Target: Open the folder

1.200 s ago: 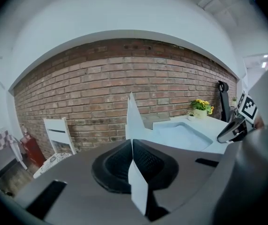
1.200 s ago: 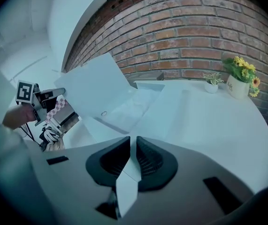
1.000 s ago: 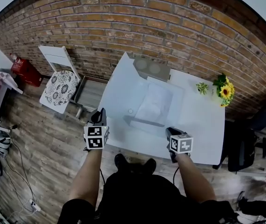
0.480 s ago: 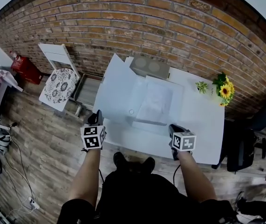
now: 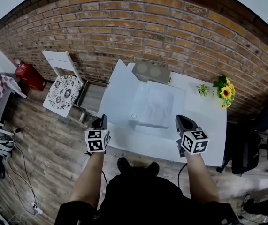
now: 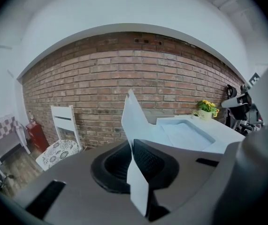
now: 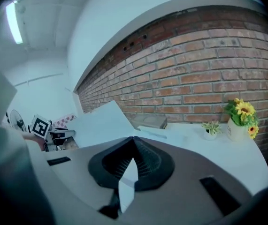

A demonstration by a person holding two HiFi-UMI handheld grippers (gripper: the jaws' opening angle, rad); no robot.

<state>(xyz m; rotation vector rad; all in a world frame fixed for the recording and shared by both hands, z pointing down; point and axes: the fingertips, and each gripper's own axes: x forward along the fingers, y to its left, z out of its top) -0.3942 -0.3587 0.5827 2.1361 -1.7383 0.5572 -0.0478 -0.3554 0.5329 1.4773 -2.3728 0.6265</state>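
A white folder lies open on the white table. Its left cover stands tilted up over the table's left edge. My left gripper is shut on that cover's near corner. In the left gripper view the cover rises from between the pads of the left gripper. My right gripper hangs raised above the table's near right side, shut, apart from the folder. In the right gripper view the right gripper faces the raised cover.
A grey box sits at the table's back by the brick wall. A small plant and a sunflower pot stand at the back right. A white chair is left of the table and a black chair is on the right.
The right gripper has lifted away from the folder's near edge and its jaws have closed. The left gripper stays in place, holding the raised cover.
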